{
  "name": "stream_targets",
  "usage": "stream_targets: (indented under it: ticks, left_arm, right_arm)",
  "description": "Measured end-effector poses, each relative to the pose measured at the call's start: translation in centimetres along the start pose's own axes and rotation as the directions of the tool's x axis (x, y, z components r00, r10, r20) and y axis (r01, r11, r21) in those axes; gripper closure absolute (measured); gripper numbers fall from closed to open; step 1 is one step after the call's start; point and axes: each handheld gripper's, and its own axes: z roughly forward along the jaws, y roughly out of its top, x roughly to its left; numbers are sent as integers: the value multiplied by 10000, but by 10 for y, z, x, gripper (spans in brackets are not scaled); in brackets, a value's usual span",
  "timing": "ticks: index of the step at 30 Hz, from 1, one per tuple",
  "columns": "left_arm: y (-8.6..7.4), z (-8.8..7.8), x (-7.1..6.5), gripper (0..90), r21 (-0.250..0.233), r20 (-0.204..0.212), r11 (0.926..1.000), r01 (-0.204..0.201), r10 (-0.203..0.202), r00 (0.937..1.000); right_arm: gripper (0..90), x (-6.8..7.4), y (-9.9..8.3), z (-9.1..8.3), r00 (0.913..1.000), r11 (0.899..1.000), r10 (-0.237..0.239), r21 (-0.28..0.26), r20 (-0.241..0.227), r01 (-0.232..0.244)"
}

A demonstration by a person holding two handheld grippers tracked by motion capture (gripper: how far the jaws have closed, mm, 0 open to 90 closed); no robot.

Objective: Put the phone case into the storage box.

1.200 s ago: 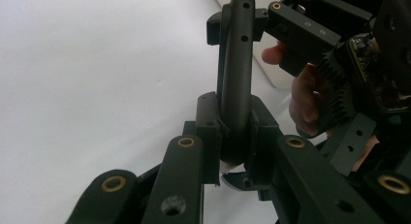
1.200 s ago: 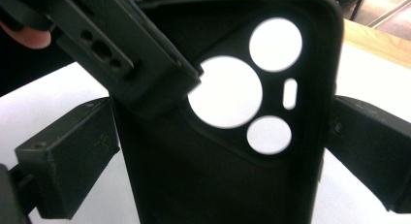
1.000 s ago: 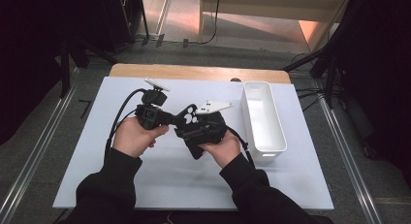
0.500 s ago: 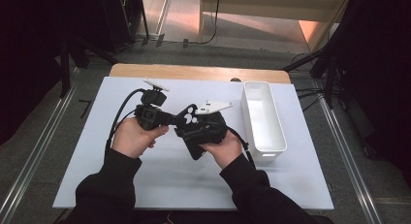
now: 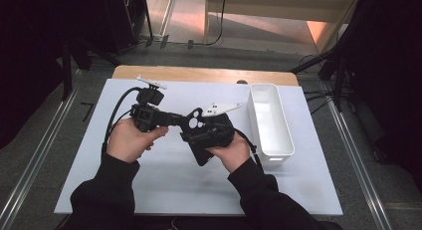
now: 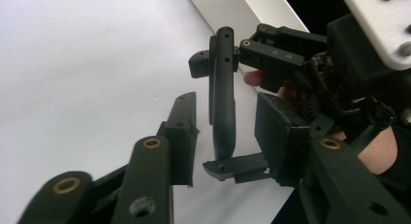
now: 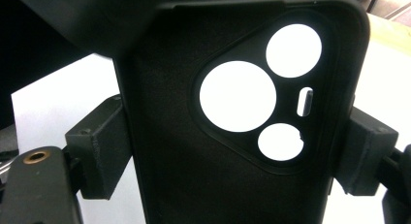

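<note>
White table (image 5: 149, 190) bears one bin (image 5: 271, 120), one phone case (image 7: 232, 117), two grippers.

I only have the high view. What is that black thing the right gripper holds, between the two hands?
Observer: A black phone case. It is empty: the right gripper view shows white through its three round camera cut-outs.
Operator: Is the right gripper actually clamped on it?
Observer: Yes. The right gripper has its jaws pressed on the case's two long sides.
Operator: And the left one?
Observer: The left gripper has just been opening its jaws. The case stands edge-on between them, with a gap at each pad.
</note>
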Motion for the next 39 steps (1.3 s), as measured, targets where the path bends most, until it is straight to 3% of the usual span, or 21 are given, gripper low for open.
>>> stream_targets:
  ticks: [11, 22, 24, 28, 33, 36, 39]
  left_arm:
    - [0, -11, 5, 438, -194, 4, 9998, 104, -104, 9999]
    - [-4, -14, 12, 312, -605, -187, 9964, -586, 576, 9982]
    - [-5, -14, 14, 311, -493, -163, 9962, -711, 704, 9974]
    - [-8, -12, 18, 279, -516, 244, 9942, -948, 962, 9951]
    - [-11, -10, 21, 279, -440, 368, 9913, -1240, 1257, 9914]
    - [-15, -7, 23, 278, -580, 343, 9822, -1787, 1809, 9829]
    - [-19, -4, 24, 226, -646, 320, 9701, -2341, 2365, 9711]
  right_arm:
    - [133, -6, -4, 1, 10000, 9998, 55, 204, 39, -56]
    - [133, -13, -5, -6, 9997, 9996, 244, 115, 39, -244]
    - [133, -14, -5, -7, 9996, 9996, 261, 114, 48, -262]
    - [133, -16, -4, -10, 9997, 9997, 244, 98, -60, -243]
    - [132, -20, -3, -15, 9993, 10000, 57, 13, -359, -56]
    - [132, -22, -1, -19, 9989, 10000, -49, -46, -464, 47]
    - [132, -25, 0, -22, 9962, 9999, -136, -63, -862, 131]
